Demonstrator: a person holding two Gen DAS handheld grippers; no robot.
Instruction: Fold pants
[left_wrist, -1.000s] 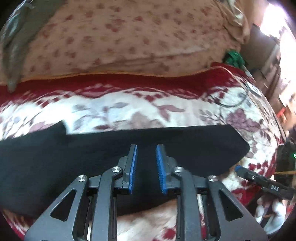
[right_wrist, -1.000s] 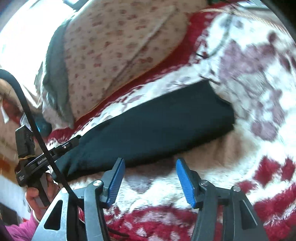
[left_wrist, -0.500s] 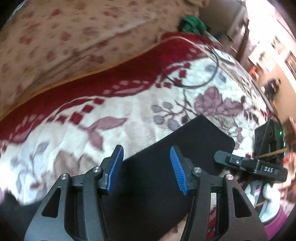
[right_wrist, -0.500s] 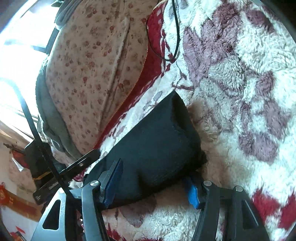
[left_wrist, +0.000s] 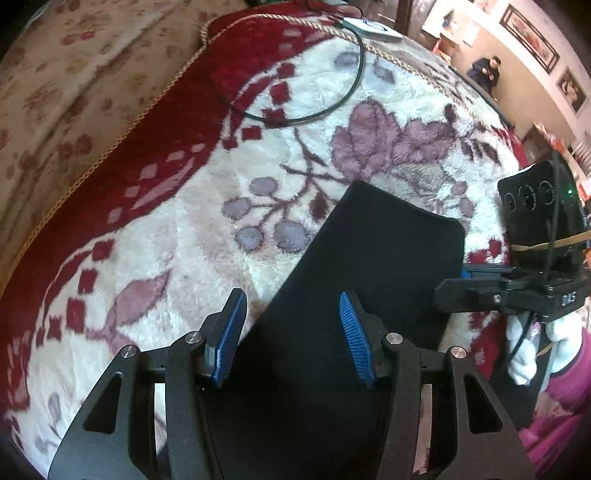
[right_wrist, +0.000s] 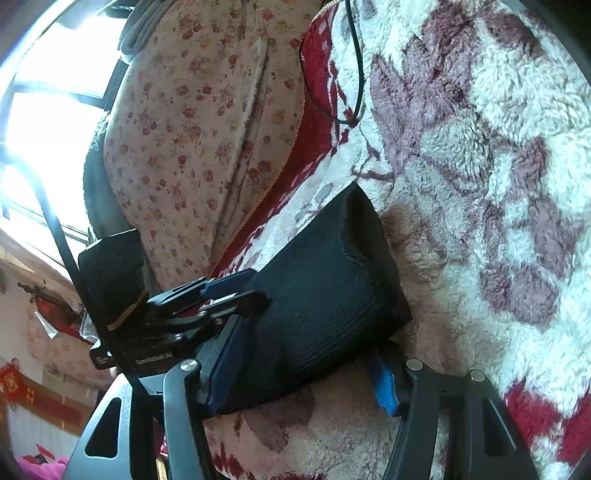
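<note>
The black pants (left_wrist: 373, 258) lie folded into a long strip on the fleece blanket (left_wrist: 192, 229). My left gripper (left_wrist: 290, 334) is open and hovers just above the strip, its blue pads on either side of the strip's left edge. In the right wrist view the pants' end (right_wrist: 325, 295) sits between the open jaws of my right gripper (right_wrist: 303, 365), the cloth touching both blue pads. The right gripper (left_wrist: 476, 280) shows at the strip's right edge in the left wrist view. The left gripper (right_wrist: 221, 291) shows on the far side of the pants in the right wrist view.
A black cable (left_wrist: 332, 103) loops on the blanket beyond the pants. A floral quilt (right_wrist: 192, 125) is heaped at the back. A white device (left_wrist: 369, 27) lies at the blanket's far edge. A person (left_wrist: 485, 72) stands by the far wall.
My left gripper has opened and swung right along the strip toward its end. My right gripper has moved in so its jaws straddle the pants' end.
</note>
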